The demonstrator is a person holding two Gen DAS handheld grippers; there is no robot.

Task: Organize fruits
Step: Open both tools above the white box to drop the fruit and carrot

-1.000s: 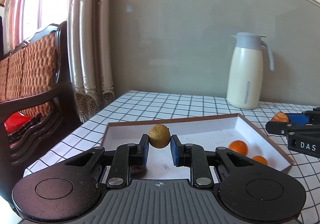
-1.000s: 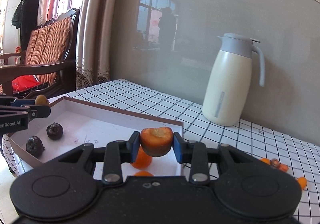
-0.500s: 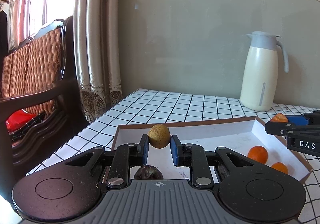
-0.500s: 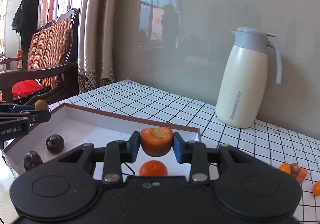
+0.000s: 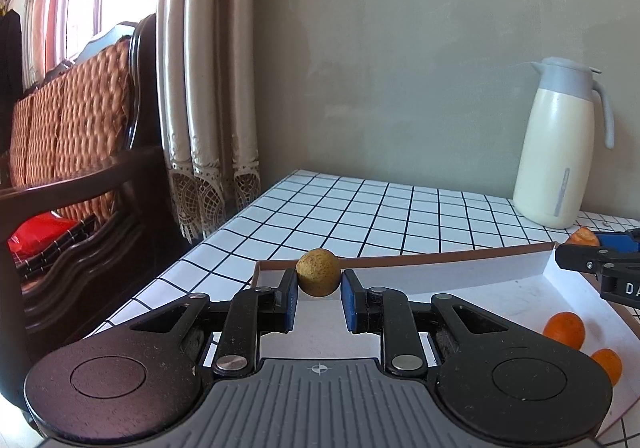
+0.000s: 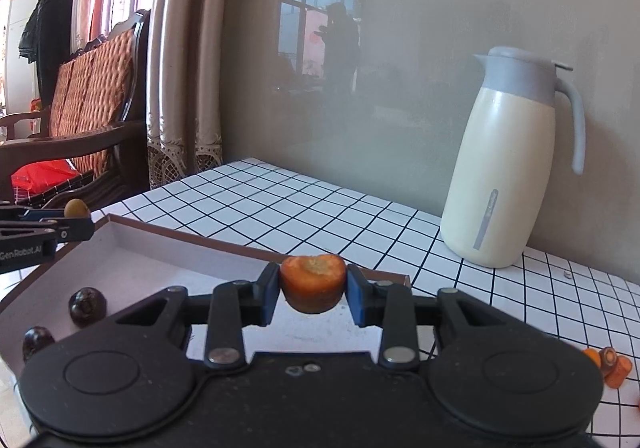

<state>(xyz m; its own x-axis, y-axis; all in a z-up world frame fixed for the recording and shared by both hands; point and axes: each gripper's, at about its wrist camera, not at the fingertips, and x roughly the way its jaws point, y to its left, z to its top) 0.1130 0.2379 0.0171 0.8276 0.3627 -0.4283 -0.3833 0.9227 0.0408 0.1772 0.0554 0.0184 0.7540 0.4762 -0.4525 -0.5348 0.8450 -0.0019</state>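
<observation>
My left gripper is shut on a small round brown-yellow fruit and holds it over the left end of the shallow white tray. My right gripper is shut on an orange fruit piece with a cut top, held over the tray's right end. Two small oranges lie in the tray at the right in the left wrist view. Two dark fruits lie in the tray at the left in the right wrist view. The left gripper and its fruit also show in the right wrist view.
A cream thermos jug stands on the checked tablecloth near the wall. Orange fruit pieces lie on the cloth right of the tray. A wooden chair and curtains stand left of the table edge.
Both grippers have moved back and to the left over the tray with their fruits still held. The dark fruit under the left gripper is out of its view now.
</observation>
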